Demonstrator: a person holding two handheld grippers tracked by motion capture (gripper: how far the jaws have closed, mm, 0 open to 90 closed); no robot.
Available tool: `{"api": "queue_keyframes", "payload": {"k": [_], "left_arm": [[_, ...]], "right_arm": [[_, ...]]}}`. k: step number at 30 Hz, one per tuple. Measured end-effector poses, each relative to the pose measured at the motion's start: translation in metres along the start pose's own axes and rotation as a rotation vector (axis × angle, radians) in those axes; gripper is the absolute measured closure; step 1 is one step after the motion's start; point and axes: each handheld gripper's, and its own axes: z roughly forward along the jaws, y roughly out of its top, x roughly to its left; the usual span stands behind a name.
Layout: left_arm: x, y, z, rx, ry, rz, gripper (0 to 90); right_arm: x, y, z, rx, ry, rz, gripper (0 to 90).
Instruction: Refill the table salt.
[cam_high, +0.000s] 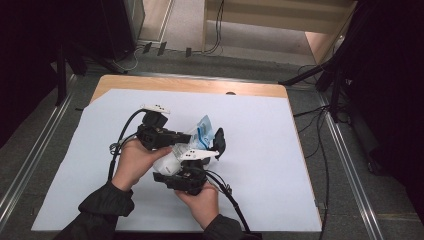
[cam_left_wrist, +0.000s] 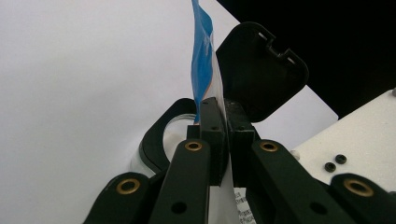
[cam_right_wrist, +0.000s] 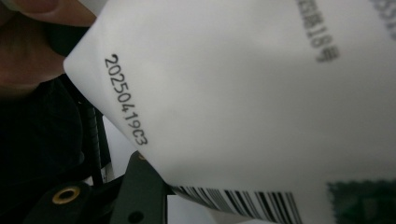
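Both grippers are working one white-and-blue packet (cam_high: 200, 135): the left gripper (cam_left_wrist: 223, 121) is pinching its edge, the right gripper's (cam_high: 207, 154) grip is unclear, and the black-lidded container (cam_left_wrist: 259, 70) is waiting open, unfilled

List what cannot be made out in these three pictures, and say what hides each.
- Right gripper jaws, right gripper view: covered by the white packet.
- Packet print at top right, same view: blurred and cut off.
- Container contents, left gripper view: behind the left gripper.

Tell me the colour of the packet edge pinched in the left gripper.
Blue and white packet, clearest in the left gripper view.
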Motion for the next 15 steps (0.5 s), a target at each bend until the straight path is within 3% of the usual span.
{"api": "queue_keyframes", "payload": {"k": [15], "left_arm": [[0.0000, 0.0004, -0.0007, -0.008, -0.003, 0.009, 89.5]], "right_arm": [[0.0004, 0.0010, -0.0011, -0.007, 0.010, 0.016, 64.7]]}}
